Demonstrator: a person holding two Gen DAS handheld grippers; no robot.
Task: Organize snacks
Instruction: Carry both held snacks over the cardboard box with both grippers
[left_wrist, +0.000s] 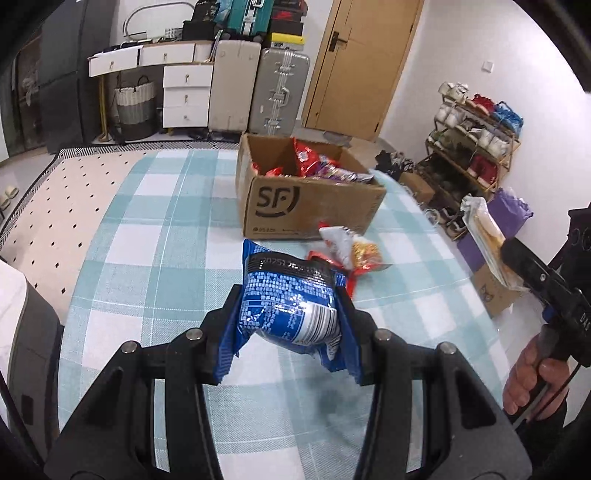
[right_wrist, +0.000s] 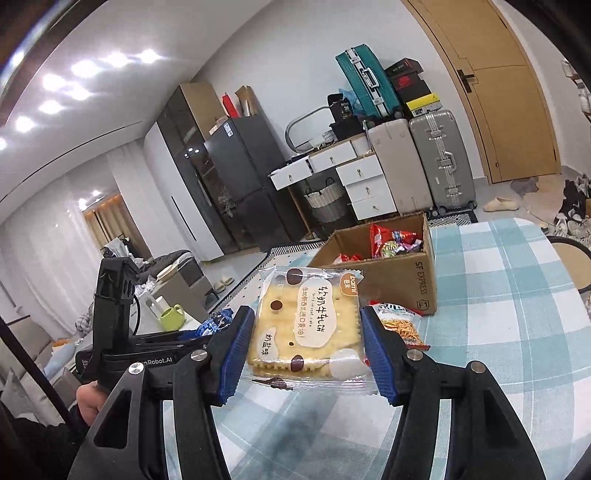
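Note:
My left gripper (left_wrist: 290, 314) is shut on a blue snack packet (left_wrist: 288, 295) and holds it above the checked table (left_wrist: 166, 221). My right gripper (right_wrist: 304, 332) is shut on a clear cracker packet (right_wrist: 304, 325), also held above the table; that packet shows at the right in the left wrist view (left_wrist: 487, 240). An open cardboard box (left_wrist: 314, 206) with several snacks inside stands further back on the table, also in the right wrist view (right_wrist: 406, 273). A red and white snack bag (left_wrist: 347, 251) lies in front of the box, between it and my grippers.
A noodle-snack bag (right_wrist: 400, 325) lies on the table by the box. The other gripper's body (right_wrist: 122, 332) is at the left in the right wrist view. Suitcases (left_wrist: 258, 92), drawers (left_wrist: 184, 92) and a shoe rack (left_wrist: 476, 147) stand beyond the table.

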